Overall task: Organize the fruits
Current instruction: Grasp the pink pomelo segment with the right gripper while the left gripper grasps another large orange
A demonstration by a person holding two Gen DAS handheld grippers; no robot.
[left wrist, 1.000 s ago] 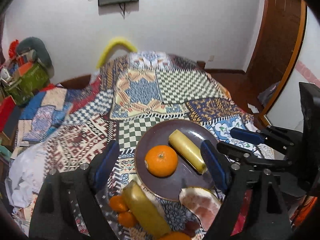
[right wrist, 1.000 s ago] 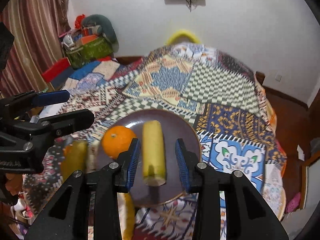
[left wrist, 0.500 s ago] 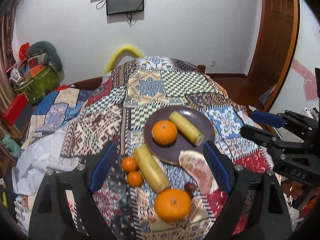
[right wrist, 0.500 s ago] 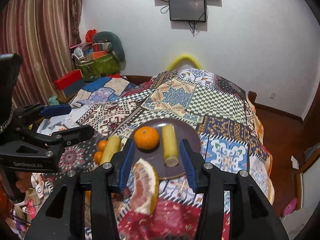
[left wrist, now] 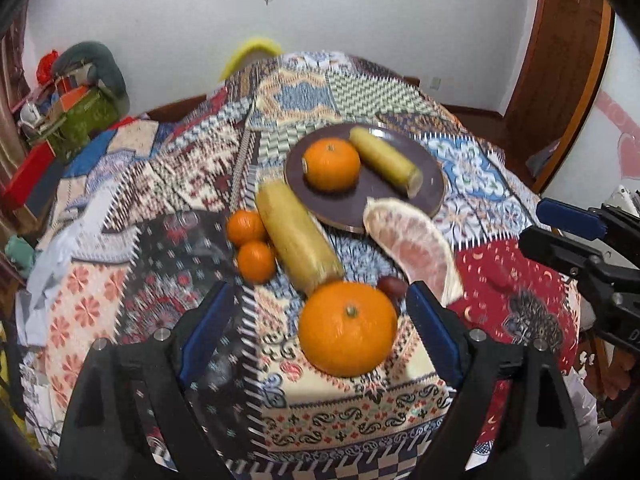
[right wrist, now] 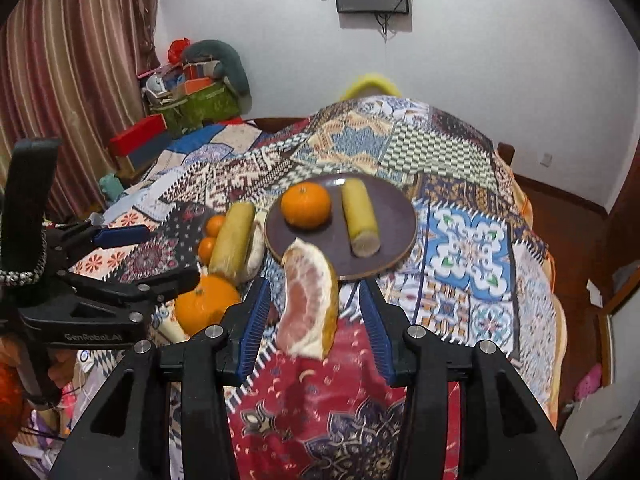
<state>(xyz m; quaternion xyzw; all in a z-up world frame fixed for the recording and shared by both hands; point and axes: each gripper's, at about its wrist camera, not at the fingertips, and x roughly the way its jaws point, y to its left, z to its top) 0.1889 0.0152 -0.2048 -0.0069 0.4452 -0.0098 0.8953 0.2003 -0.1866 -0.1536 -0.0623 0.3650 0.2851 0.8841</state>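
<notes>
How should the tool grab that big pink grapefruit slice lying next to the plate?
Probably best across its thick middle, coming down from above. The pomelo wedge lies on its side, a long curved crescent, so the fingers should close across its narrow width: one on the yellow rind, one on the pink flesh. The right tool already has its open jaws around it.

Left claw (left wrist: 316,334) open, empty, large orange (left wrist: 347,329) between its blue pads on the patchwork cloth (left wrist: 168,184). Far: brown plate (left wrist: 430,184) carrying an orange (left wrist: 331,164) and a yellow cylinder fruit (left wrist: 385,160). Near plate: bigger yellow cylinder (left wrist: 298,244), two small oranges (left wrist: 250,246), pomelo wedge (left wrist: 414,246). Right claw (left wrist: 556,230) at right edge, open.
</notes>
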